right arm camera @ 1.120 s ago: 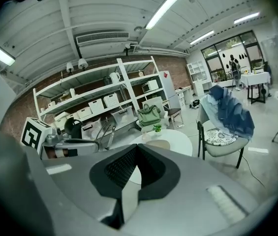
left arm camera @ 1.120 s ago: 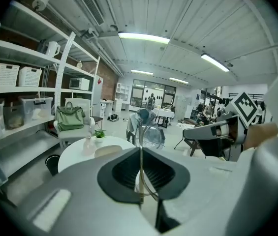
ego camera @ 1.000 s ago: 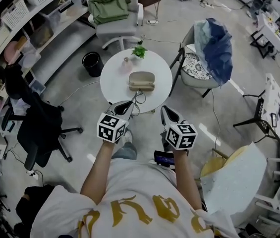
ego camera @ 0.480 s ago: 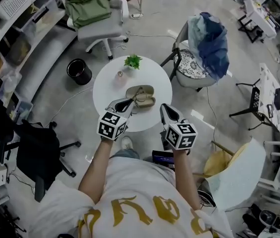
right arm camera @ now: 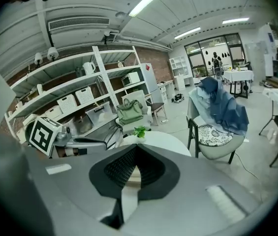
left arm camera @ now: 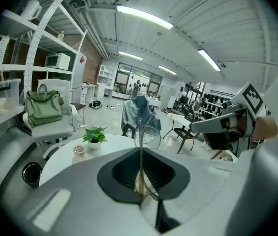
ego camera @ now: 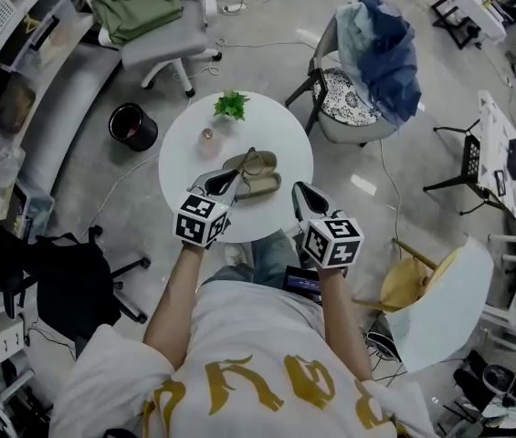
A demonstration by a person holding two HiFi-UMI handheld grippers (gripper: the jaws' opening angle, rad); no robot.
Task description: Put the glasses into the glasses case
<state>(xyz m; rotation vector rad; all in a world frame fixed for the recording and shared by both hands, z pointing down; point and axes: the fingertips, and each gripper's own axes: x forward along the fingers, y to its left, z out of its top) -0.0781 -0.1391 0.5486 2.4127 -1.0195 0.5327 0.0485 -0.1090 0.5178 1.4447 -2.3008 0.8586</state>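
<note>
Glasses (ego camera: 247, 164) sit pinched in the left gripper (ego camera: 225, 182), over the near-left end of the tan glasses case (ego camera: 262, 177); the head view does not settle whether they touch it. The left gripper view shows that gripper (left arm camera: 140, 154) with its jaws pressed together on a thin temple arm. The arm stands upright along the seam and one clear lens (left arm camera: 147, 135) sticks out past the tips. The case lies near the middle of the round white table (ego camera: 184, 158), long side across, looking open. The right gripper (ego camera: 301, 195) hovers at the table's near-right edge, apart from the case, tips pointing toward the table. The right gripper view shows its jaws (right arm camera: 137, 149) closed tip to tip with nothing between them. A small potted plant (ego camera: 231, 106) stands at the table's far edge, with a small jar (ego camera: 207, 136) just beside it on the near side. A black bin (ego camera: 132, 126) is on the floor left of the table. A chair draped with blue cloth (ego camera: 381, 48) stands beyond the table on the right, and a green bag (ego camera: 137, 3) rests on an office chair at far left.
</note>
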